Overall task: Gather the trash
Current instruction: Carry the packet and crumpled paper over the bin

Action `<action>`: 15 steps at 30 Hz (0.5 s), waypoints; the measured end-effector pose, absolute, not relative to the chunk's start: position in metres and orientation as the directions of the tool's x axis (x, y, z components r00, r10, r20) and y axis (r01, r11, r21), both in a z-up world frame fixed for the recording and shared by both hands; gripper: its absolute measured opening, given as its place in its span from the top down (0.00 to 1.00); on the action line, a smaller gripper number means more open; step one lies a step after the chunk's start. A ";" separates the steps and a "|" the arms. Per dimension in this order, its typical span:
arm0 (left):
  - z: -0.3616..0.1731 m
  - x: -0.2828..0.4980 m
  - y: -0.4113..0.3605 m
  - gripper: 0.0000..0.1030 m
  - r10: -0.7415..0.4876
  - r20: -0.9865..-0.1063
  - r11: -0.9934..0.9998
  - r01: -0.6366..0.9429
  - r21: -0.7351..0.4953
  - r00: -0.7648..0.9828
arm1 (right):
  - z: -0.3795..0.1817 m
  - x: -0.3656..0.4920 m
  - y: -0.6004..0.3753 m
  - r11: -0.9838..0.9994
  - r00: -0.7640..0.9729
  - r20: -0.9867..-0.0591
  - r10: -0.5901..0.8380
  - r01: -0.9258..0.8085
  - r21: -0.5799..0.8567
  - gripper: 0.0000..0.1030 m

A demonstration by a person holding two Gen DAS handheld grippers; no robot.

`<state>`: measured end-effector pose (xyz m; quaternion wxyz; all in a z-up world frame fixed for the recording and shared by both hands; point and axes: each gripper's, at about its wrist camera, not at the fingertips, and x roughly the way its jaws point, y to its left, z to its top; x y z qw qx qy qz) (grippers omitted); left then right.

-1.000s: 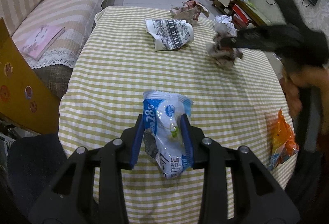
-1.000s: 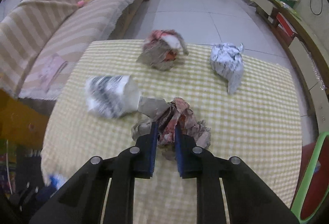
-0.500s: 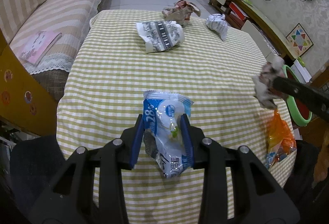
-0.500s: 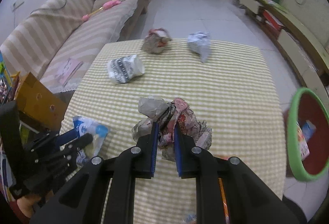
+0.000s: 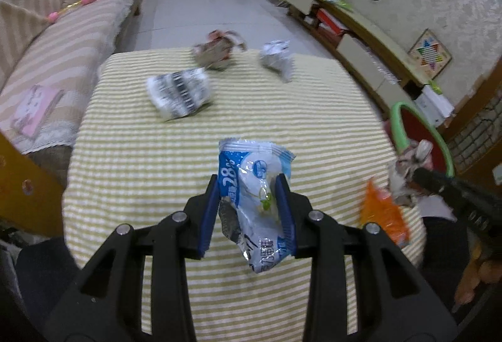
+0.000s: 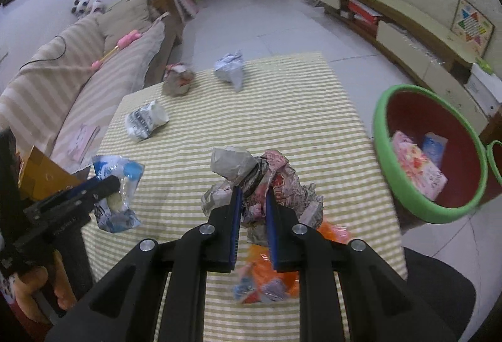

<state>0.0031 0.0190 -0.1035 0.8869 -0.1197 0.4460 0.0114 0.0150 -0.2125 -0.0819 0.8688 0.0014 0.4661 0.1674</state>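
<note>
My left gripper [image 5: 248, 210] is shut on a blue and white plastic wrapper [image 5: 255, 185] and holds it above the near part of the checked table [image 5: 141, 160]. My right gripper [image 6: 253, 210] is shut on a crumpled paper wad [image 6: 266, 182] above the table's near right corner; the wad also shows in the left wrist view [image 5: 408, 172]. A red bin with a green rim [image 6: 429, 153] stands beside the table on the right and holds a pink box and a blue packet. An orange wrapper [image 6: 266, 276] lies on the table below my right gripper.
A black and white crumpled cup [image 5: 178, 91], a brownish paper wad [image 5: 216, 50] and a grey-white wad [image 5: 276, 58] lie on the far half of the table. A striped sofa [image 5: 53, 37] runs along the left. A low cabinet [image 6: 401, 31] lines the right wall.
My right gripper has carried the paper wad from the table's middle back toward the near right corner, close to the bin. My left gripper has lifted and turned right with the wrapper.
</note>
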 end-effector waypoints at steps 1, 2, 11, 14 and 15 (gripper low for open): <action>-0.100 0.006 0.015 0.68 -0.094 -0.789 0.971 -0.119 -0.207 0.607 | -0.081 0.015 -0.217 0.947 0.517 -0.807 0.286 -0.281 0.156 0.86; -0.097 0.009 0.012 0.68 -0.094 -0.784 0.973 -0.110 -0.202 0.613 | -0.080 0.014 -0.222 0.948 0.521 -0.805 0.285 -0.275 0.158 0.86; -0.073 0.033 -0.022 0.68 -0.130 -0.750 0.983 -0.012 -0.181 0.648 | -0.068 0.011 -0.256 0.960 0.560 -0.781 0.276 -0.206 0.192 0.86; -0.068 0.040 -0.032 0.68 -0.155 -0.742 0.982 0.018 -0.189 0.652 | -0.065 0.012 -0.263 0.961 0.573 -0.772 0.274 -0.194 0.197 0.86; -0.066 0.042 -0.034 0.68 -0.157 -0.740 0.982 0.023 -0.189 0.654 | -0.064 0.012 -0.265 0.961 0.577 -0.770 0.273 -0.191 0.198 0.86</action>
